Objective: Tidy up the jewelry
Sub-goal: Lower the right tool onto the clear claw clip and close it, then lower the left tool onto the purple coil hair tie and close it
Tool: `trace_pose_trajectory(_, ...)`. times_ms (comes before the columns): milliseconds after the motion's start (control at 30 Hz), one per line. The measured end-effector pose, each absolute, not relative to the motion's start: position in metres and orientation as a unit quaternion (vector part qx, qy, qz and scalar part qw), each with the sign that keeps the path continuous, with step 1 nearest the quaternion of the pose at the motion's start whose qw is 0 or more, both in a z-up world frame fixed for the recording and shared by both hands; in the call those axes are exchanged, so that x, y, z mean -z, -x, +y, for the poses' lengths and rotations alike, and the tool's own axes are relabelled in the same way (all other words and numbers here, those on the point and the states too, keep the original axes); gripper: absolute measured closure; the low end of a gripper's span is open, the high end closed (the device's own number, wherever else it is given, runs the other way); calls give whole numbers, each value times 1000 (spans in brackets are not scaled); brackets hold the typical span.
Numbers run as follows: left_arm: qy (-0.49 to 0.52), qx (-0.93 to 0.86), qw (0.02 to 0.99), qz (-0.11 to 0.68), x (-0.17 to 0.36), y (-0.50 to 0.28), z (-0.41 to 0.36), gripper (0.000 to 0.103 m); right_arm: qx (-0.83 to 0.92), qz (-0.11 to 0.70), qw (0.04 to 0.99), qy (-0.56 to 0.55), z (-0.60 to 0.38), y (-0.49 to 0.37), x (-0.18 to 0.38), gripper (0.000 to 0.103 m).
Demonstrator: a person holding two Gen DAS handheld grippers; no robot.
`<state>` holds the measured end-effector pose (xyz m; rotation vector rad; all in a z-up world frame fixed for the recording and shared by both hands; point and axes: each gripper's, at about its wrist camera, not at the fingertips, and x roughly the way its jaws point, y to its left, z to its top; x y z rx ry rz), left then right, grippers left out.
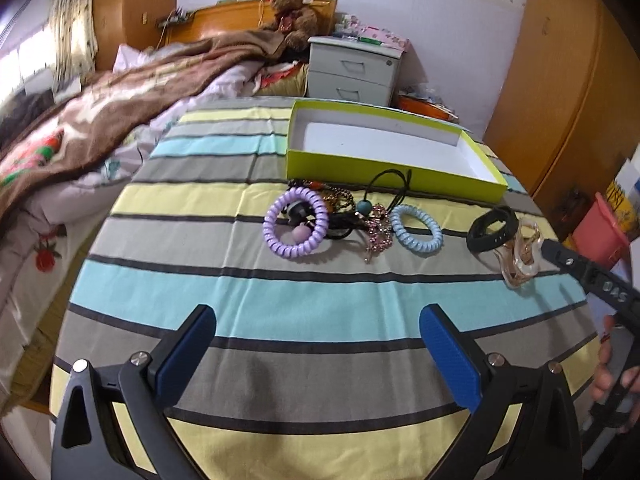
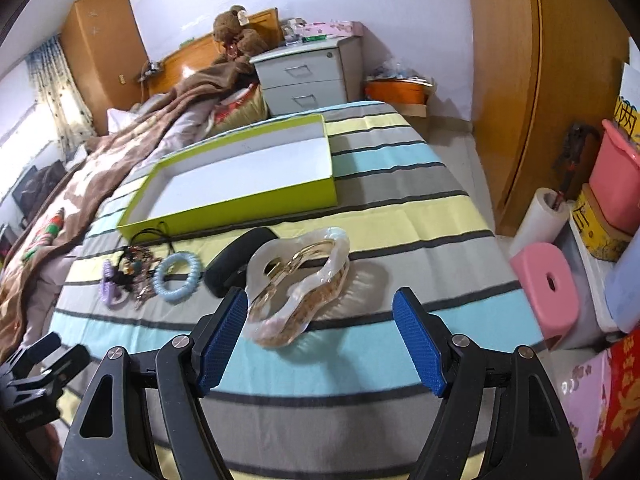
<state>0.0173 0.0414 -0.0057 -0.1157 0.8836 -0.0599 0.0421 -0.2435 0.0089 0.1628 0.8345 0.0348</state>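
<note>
A shallow lime-green box [image 1: 384, 166] [image 2: 256, 208] with a white inside lies empty on the striped cloth. In front of it lie a purple coil hair tie [image 1: 295, 227], a tangle of dark beaded jewelry [image 1: 344, 210], a pink rhinestone piece [image 1: 378, 232], a light blue coil hair tie [image 1: 417, 230] [image 2: 177, 276], a black band [image 1: 490, 228] [image 2: 236, 256] and a pearly hair claw clip [image 1: 520, 258] [image 2: 298, 280]. My left gripper [image 1: 318, 340] is open and empty, well short of the items. My right gripper [image 2: 320, 332] is open, with the claw clip just ahead between its fingers, nearer the left pad [image 2: 224, 336].
The striped cloth [image 1: 304, 292] covers a surface beside a bed with a brown blanket [image 1: 120, 100]. A grey nightstand [image 1: 354, 70] stands behind. A pink stool [image 2: 548, 284], a paper roll [image 2: 540, 216] and a pink bin [image 2: 614, 176] stand at the right by a wooden wardrobe [image 2: 560, 80].
</note>
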Motion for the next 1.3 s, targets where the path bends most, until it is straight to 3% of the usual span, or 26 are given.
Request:
trace_pose_trajectory(200,72,27,897,435,8,-22,53,0,-14,417,905,-83,-241,-56,-2,32)
trace_pose_trajectory(333,79,27,895,437,8,-25,59,0,-4,431,898,-85,-244,-62,4,43)
trace_pose_trajectory(567,100,27,887,451,12,-32,68,0,-7,450,888,-98,-247,-72,15,45)
trace_pose_trajectory(633,102,26,886,452,12,-33,70,0,-8,450,887,-100,-248,-72,15,60)
trace_pose_trajectory(800,108,23,882,458,13,-36,74,0,-9,446,889,-99,-251,-71,12,82)
trace_pose_trajectory(900,116,22,879,462,12,-39,77,0,-6,445,891,-91,-254,-69,10,88)
trace_pose_trajectory(1300,126,10,875,467,14,-62,93,6,5,423,901,-94,-280,-52,-4,89)
